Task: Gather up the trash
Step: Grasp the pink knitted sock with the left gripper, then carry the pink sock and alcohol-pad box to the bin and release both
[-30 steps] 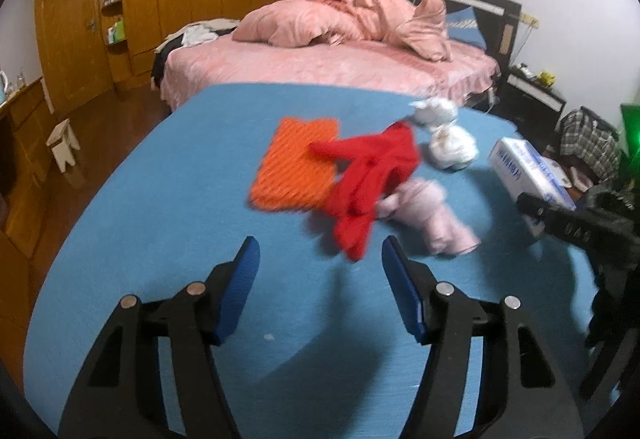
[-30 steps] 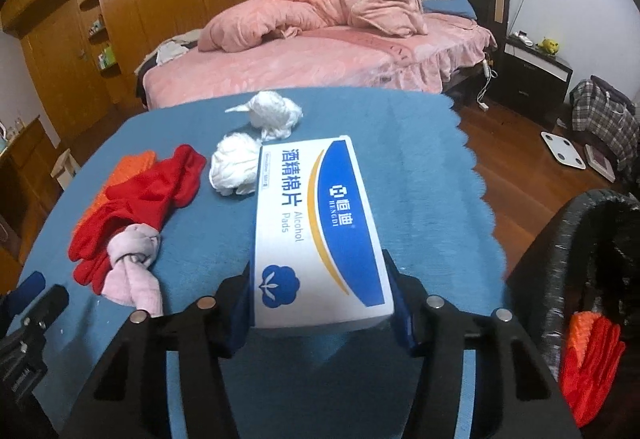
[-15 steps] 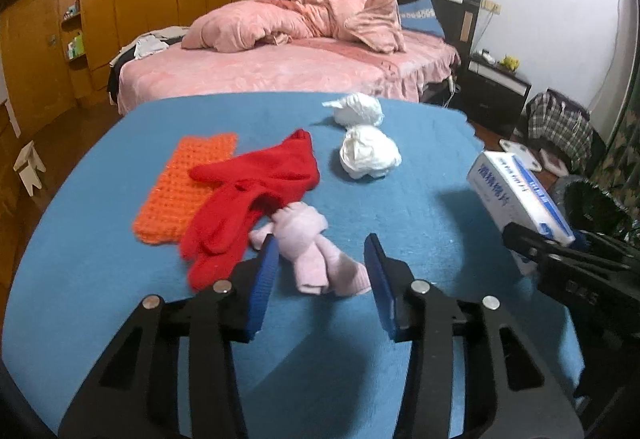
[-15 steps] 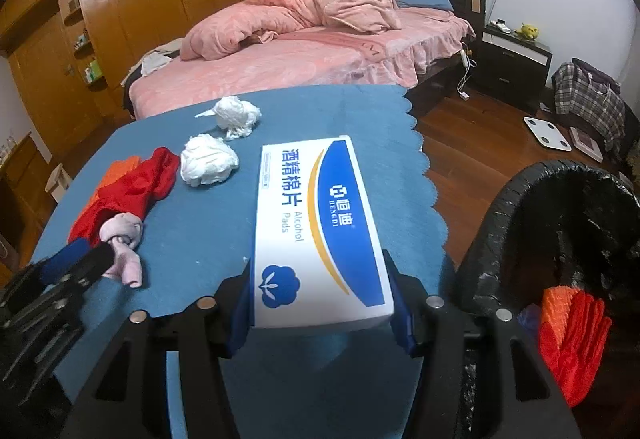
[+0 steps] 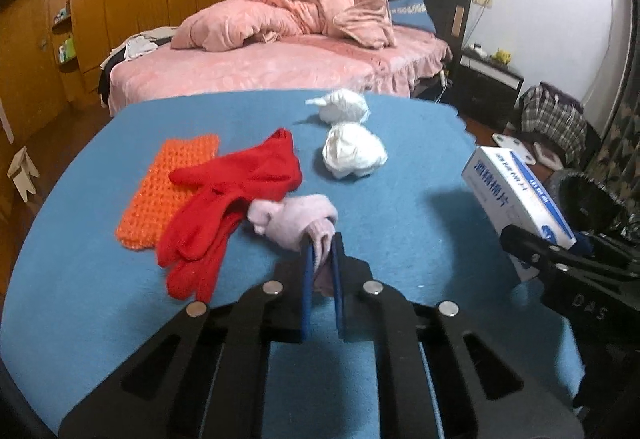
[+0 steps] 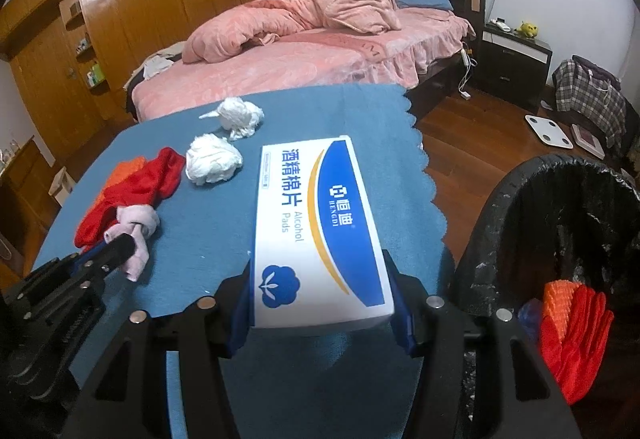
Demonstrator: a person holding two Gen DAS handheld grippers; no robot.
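The left gripper [image 5: 321, 259] has just been closing, and its blue pads now pinch the near tail of the pink sock [image 5: 296, 223]; the rest of the sock lies on the blue table cover [image 5: 400, 239], touching the red glove [image 5: 224, 207]. The right gripper [image 6: 322, 291] is clamped across the near end of the alcohol pad box [image 6: 320, 223], held clear of the table beside the black trash bin [image 6: 560, 239].

Beyond the sock, the red glove overlaps an orange knitted cloth [image 5: 176, 179]. Farther back lie two white paper wads [image 5: 352, 155], close together but apart from the gloves.

Risks, judged from this position:
- The left grip holds only a thin fold of fabric. A quick lift could let the sock slip out.
- The sock's knotted end touches the glove; lifting may drag the glove along or shift it.
- The box is held at one end only, so it could tilt or drop short of the bin rim.

Visibility limits:
- The pinched part of the sock is mostly hidden between the pads.
- The bin is cut off at the frame edge; a red glove and an orange item show inside, the rest is dark.
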